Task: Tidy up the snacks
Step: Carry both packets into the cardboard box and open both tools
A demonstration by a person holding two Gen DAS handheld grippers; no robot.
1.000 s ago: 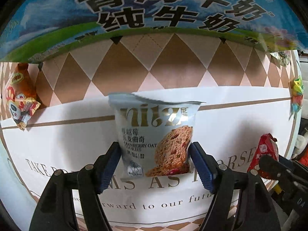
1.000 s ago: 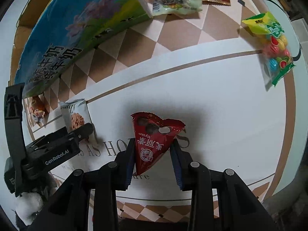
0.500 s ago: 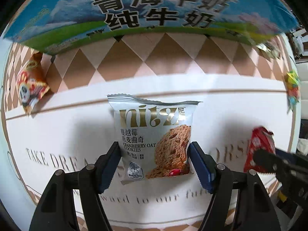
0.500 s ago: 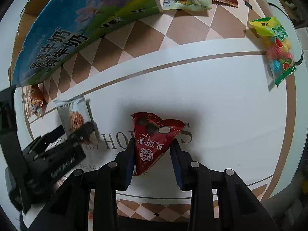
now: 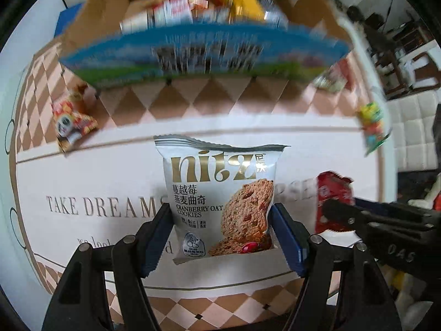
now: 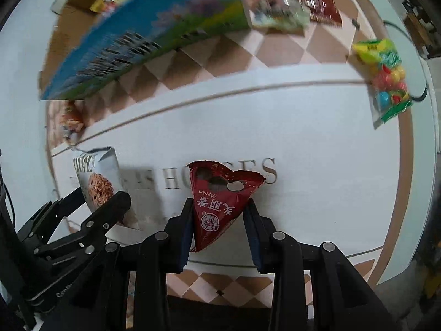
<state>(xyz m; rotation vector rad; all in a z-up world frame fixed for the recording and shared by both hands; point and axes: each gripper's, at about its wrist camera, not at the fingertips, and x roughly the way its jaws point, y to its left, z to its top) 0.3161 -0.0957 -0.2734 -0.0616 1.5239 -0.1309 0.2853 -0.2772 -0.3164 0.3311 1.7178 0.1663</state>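
The big bench (image 5: pixel 317 143) with its white middle and brown-and-cream diamond edge carries everything. It has gold letters on it.

At 12 o'clock in the left view stands the open brown cardboard box with a blue and green printed front (image 5: pixel 204 52). It is blurry, but bright packets show inside it. I think the box is where the snacks go, so its top is open and facing up.

The left tongs (image 5: pixel 220 220) are pinched on the silver cookie packet with a brown oat cookie picture (image 5: pixel 220 193). They squeeze its lower sides so the packet stands up, clear of the bench and easy to carry. It sits in the middle of the left view, below the box.

The right tongs (image 6: pixel 219 229) are pinched on the red cone-shaped shiny snack packet (image 6: pixel 217 204). They hold the narrow pointed end, and the wide end sticks out toward 12 o'clock. In the left view this packet shows at 3 o'clock.

Both hands hold one snack each, probably to put two away in one go.

Other snacks wait on the bench. A pale green packet (image 6: pixel 278 11) and a dark red flat packet (image 6: pixel 317 2) lie at 1 o'clock in the right view, just beside the box. A clear bag of coloured candy balls with a green top (image 6: pixel 388 80) lies at 2 o'clock. A small orange and red packet with a cartoon face (image 5: pixel 71 121) lies at 10 o'clock in the left view, near the box corner.
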